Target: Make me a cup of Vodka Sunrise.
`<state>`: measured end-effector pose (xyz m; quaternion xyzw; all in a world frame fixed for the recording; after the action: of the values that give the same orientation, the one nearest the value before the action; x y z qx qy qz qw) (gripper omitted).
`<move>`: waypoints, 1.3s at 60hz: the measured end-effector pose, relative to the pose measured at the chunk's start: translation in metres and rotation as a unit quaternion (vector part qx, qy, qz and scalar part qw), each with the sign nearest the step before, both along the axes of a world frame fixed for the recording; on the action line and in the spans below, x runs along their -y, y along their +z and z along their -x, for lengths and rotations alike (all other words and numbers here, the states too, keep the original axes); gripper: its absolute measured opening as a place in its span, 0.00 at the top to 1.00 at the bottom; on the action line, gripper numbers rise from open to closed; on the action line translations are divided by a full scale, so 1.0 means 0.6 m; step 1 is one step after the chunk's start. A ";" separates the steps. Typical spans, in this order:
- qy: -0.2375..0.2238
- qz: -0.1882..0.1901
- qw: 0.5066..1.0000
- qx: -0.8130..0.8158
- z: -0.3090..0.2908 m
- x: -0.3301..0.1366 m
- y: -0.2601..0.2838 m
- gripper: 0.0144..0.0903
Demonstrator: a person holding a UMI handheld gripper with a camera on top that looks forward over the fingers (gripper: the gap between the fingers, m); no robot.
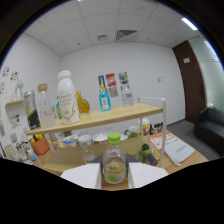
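Note:
A clear bottle with a green cap (114, 159) and a pale yellow-green label stands upright between my fingers. My gripper (114, 175) is shut on it, its white fingers (82, 175) pressing the bottle's two sides. The bottle's base is hidden low between the fingers. Beyond it, a wooden shelf (125, 114) carries a tall white bottle (68, 97), a clear jar (45, 105), a black can (31, 111), an amber bottle (83, 105), a blue bottle (104, 98) and a clear bottle (127, 95).
Under the shelf, the wooden table (65, 159) holds a stemmed glass (86, 144), small cups, an orange cup (40, 145) and green fruit (145, 150). White papers (177, 150) lie to the right. A dark sofa (210, 125) and a brown door (192, 75) lie farther right.

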<state>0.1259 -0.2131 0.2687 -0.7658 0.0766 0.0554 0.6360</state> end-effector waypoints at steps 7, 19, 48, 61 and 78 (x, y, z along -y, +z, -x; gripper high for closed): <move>-0.004 0.047 0.999 -0.016 0.004 0.002 -0.106 0.73; 0.004 0.082 0.996 0.017 0.012 -0.005 -0.189 0.73; 0.086 0.096 0.843 0.522 -0.007 -0.026 -0.172 0.73; 0.138 0.070 0.682 0.715 0.018 -0.036 -0.164 0.73; 0.173 0.027 0.465 0.868 0.031 -0.045 -0.156 0.73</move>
<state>0.1073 -0.1858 0.1754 -0.4345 -0.6475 -0.5307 0.3320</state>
